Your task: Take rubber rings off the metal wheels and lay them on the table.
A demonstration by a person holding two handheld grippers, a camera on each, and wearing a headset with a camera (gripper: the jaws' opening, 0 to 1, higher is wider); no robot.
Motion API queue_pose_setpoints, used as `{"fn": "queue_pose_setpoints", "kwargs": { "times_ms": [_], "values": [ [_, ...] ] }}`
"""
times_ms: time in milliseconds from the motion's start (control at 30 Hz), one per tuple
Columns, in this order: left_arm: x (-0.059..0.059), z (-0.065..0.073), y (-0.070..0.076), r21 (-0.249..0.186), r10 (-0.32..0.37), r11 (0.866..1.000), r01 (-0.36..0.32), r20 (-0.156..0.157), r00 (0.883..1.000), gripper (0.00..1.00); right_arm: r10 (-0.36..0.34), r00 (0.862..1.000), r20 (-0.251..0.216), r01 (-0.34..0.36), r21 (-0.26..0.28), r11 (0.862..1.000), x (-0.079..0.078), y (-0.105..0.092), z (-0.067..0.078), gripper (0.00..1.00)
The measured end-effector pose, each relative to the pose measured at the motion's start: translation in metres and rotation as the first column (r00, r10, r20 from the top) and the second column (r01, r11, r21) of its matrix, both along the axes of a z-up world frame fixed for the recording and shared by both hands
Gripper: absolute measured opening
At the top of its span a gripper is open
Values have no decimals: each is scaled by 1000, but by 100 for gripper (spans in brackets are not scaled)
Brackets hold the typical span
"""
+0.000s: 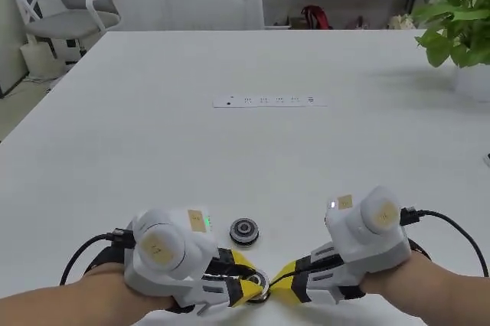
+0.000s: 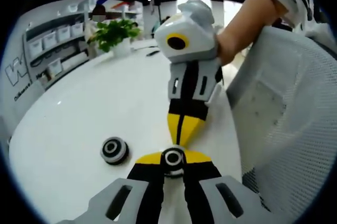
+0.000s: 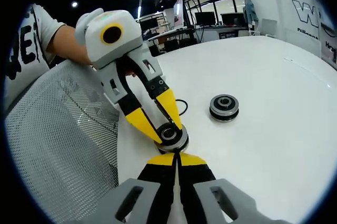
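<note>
- The left gripper [image 2: 174, 156] has its jaws closed on one wheel [image 3: 171, 134], low and centre in the head view. It holds the wheel just above the near edge of the counter [image 1: 253, 158]. This grip probably keeps the wheel from turning or sliding while the ring is worked.
- The right gripper [image 3: 177, 160] has its jaws closed together, with the tips against the rim of the held wheel. The tips meet the rubber ring [image 3: 172, 148] there. Whether they pinch it cannot be told.
- The ring is judged to be on the wheel, not yet removed.
- A second wheel [image 1: 244, 229] lies flat on the counter, just beyond the grippers and untouched.
- Containers: a white pot [image 2: 121, 49] in the upper left of the left gripper view holds a green plant [image 2: 113, 32], well apart from the work.
</note>
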State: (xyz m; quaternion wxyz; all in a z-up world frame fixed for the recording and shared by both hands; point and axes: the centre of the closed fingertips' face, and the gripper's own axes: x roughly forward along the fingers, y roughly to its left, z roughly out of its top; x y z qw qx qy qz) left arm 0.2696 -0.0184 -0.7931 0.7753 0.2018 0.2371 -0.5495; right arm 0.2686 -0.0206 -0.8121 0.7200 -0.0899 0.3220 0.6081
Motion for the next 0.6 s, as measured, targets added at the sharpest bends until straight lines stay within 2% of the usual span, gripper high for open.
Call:
{"fn": "queue_pose_setpoints", "kwargs": {
  "times_ms": [133,200,233,267,600],
  "values": [
    [0,0,0,2,0,1000,0,3,1000,13,-44,997,-59,46,41,998,2,0,3,0],
    [0,0,0,2,0,1000,0,3,1000,13,-62,996,-71,65,50,997,5,-3,5,0],
    [0,0,0,1,-1,1000,1,2,1000,13,-86,991,-103,93,66,993,5,-3,6,0],
    [0,0,0,1,-1,1000,1,2,1000,13,-96,989,-115,105,82,991,6,-3,8,0],
    [-3,0,1,-11,-10,1000,10,-25,1000,13,-128,981,-149,143,101,985,10,-4,11,0]
  ]
}}
